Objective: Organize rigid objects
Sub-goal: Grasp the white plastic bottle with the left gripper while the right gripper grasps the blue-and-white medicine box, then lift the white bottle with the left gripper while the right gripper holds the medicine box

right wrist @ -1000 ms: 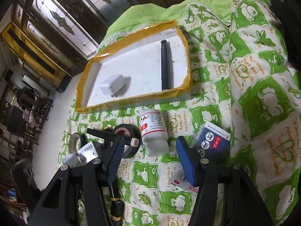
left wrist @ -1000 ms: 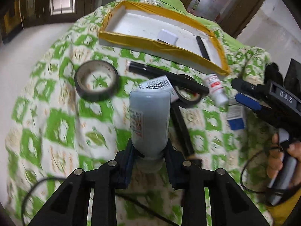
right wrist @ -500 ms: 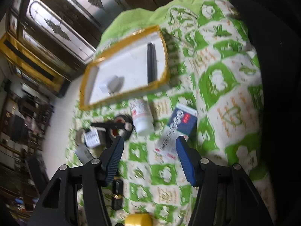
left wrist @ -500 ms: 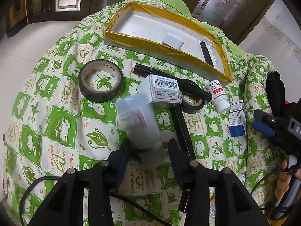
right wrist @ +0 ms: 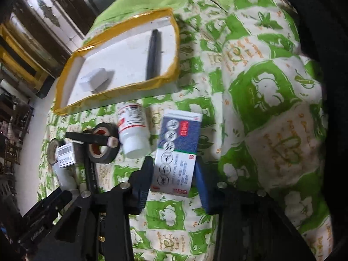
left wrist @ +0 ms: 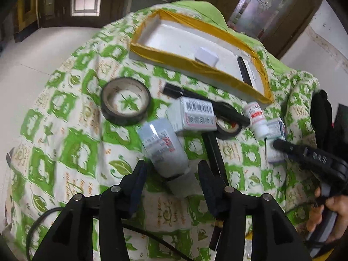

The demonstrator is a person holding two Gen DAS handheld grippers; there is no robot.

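A grey bottle (left wrist: 163, 150) lies tilted on the green-patterned cloth between the fingers of my left gripper (left wrist: 173, 174). Its jaws are opening, and a gap shows on both sides of the bottle. In the right wrist view, a blue and white box (right wrist: 178, 150) lies flat on the cloth. My right gripper (right wrist: 174, 174) is closing on the box's near end, with both pads against its sides. A yellow-rimmed white tray (left wrist: 195, 65) at the back holds a white block (left wrist: 205, 56) and a black pen (left wrist: 244, 71).
Loose on the cloth are a large tape roll (left wrist: 126, 100), a barcoded white box (left wrist: 195, 117), a black marker (left wrist: 206, 104), a small tape roll (left wrist: 228, 128), a white pill bottle (right wrist: 133, 130) and a black rod (left wrist: 214, 152). A dark bundle (right wrist: 315, 10) lies on the right.
The left jaws let go of the grey bottle, which tipped from upright onto the cloth. The right gripper came down over the blue and white box and its fingers closed in on it.
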